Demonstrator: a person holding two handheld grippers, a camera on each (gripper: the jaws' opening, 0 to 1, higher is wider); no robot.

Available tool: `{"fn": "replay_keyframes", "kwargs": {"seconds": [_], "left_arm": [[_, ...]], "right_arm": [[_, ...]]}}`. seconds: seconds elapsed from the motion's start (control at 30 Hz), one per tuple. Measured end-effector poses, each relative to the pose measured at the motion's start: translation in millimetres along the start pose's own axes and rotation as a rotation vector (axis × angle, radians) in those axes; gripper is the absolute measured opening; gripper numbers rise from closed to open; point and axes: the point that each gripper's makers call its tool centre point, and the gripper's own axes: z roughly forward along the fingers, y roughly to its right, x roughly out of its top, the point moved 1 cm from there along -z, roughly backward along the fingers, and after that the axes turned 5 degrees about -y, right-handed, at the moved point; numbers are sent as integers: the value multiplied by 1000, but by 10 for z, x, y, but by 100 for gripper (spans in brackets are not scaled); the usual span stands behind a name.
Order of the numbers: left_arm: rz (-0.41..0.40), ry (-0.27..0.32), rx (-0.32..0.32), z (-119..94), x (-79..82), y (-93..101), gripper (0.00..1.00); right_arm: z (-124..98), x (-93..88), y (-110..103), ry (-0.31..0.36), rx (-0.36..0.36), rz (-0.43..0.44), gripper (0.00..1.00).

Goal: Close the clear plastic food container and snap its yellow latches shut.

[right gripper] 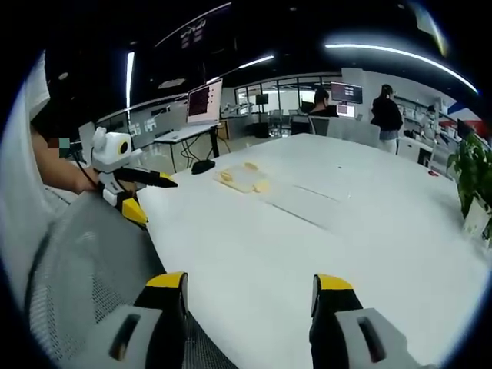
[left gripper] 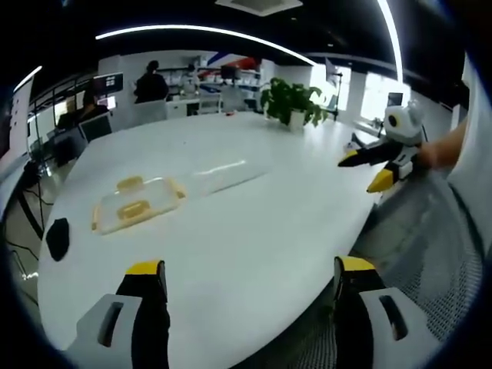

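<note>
Container (left gripper: 138,202) lies flat on the white table (left gripper: 254,231), at about 10 o'clock from my left claw (left gripper: 250,278) in the left gripper view. Its long axis runs roughly 8 to 2 o'clock there. Clear body, yellow latches (left gripper: 129,183) on its sides; I cannot tell whether the lid is seated. Just beside it toward 2 o'clock lies a clear flat piece (left gripper: 223,174), long axis on the same line.

Right gripper view: container (right gripper: 244,178) sits far up the table (right gripper: 323,238) at about 11 o'clock from my right claw (right gripper: 250,294), small, latches only yellow specks.

Left claw: jaws wide apart, holding nothing, low over the near table edge, well apart from the container. In the right gripper view it (right gripper: 146,195) comes in at 9 o'clock, jaws parted, pointing across the table edge.

Right claw: jaws wide, holding nothing, over the near edge. In the left gripper view it (left gripper: 369,169) enters at 3 o'clock, tips pointing toward 9 o'clock, off the table's side.

Black object (left gripper: 58,237) near the table edge at 9 o'clock. Potted plant (left gripper: 292,101) at the far end, 12 o'clock.
</note>
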Motion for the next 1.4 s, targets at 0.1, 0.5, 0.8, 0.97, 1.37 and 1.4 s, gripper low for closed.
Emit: {"fn": "replay_keyframes", "kwargs": {"seconds": [0.1,0.5,0.8,0.97,1.37,1.4], "left_arm": [[3,-5,7,-4,-10,-12,87],[58,-45,-16,35,-60,49,87],[63,-46,-2,23,-66,34,86],[67,-41,19,18,-59,-13,86],[133,-50,-12,43,-51,107,87],[135,-50,-13,42,-50,110,87]], "right_arm": [[2,4,-3,2,1,4,64],[29,-27,-28,-20,6,-20,63],[41,-47,-20,-37,-5,-36,63],[30,-43,10,-35,-22,-30,63],[-3,-92,139,-51,-87,-8,63],[-3,-94,143,-51,-89,-6,63]]}}
